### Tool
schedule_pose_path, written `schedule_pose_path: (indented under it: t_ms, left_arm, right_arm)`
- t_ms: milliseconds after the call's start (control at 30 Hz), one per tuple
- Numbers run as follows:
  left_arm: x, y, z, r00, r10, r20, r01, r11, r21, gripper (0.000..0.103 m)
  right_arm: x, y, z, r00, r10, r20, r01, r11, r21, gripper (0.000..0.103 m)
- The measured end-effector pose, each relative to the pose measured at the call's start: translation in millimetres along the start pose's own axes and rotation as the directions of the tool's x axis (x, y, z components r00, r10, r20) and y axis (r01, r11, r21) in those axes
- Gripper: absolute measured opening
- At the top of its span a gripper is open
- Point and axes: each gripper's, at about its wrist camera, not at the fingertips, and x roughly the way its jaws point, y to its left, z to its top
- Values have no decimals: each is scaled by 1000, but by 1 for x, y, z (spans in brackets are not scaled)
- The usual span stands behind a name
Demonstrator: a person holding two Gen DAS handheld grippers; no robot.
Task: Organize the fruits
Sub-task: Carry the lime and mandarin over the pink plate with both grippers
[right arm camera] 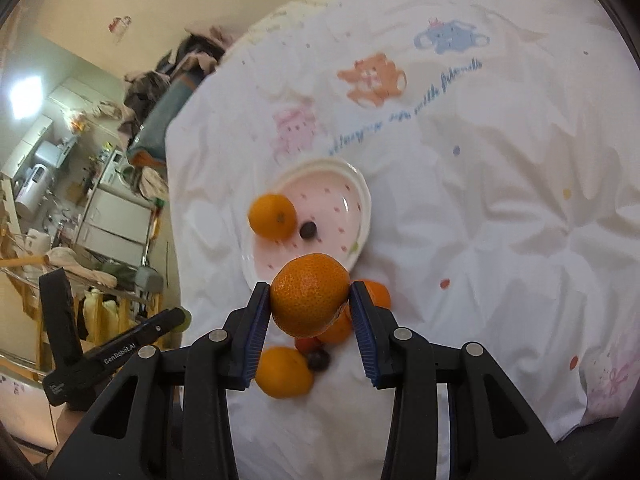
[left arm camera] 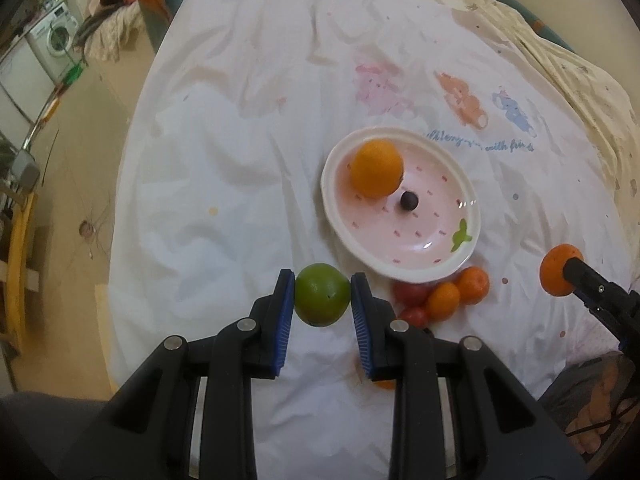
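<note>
My left gripper point(left arm camera: 322, 298) is shut on a green lime point(left arm camera: 321, 295), held just in front of the pink-and-white plate point(left arm camera: 440, 256). The plate holds an orange point(left arm camera: 376, 169) and a small dark berry point(left arm camera: 409, 201). My right gripper point(right arm camera: 308, 300) is shut on a mandarin point(right arm camera: 309, 294) near the plate's point(right arm camera: 362, 196) near rim; it also shows in the left wrist view point(left arm camera: 558, 274). Loose mandarins point(left arm camera: 458, 294) and small red tomatoes point(left arm camera: 410, 294) lie on the white cloth by the plate. In the right wrist view another mandarin point(right arm camera: 283, 372) and a dark grape point(right arm camera: 319, 360) lie below the held one.
The white cloth point(left arm camera: 224, 184) with cartoon bear prints covers a bed-like surface. Its left edge drops to the floor point(left arm camera: 80, 208). A washing machine point(left arm camera: 56, 38) and clutter stand far left. A cream blanket point(left arm camera: 560, 64) lies at the back right.
</note>
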Motion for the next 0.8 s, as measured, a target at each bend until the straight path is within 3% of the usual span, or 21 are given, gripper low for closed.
schedule_pose_path:
  t_ms: [467,800]
  left_arm:
    - [-18,-29,43,994,7,113,-15,997,72,25]
    - [-1,-42,59,993,-16,116,3,994,111,25]
  right_arm:
    - [-25,6,46,987,47,152,-41,998,-42,42]
    - [-2,4,72,991,9,132,-3,999,-47,42]
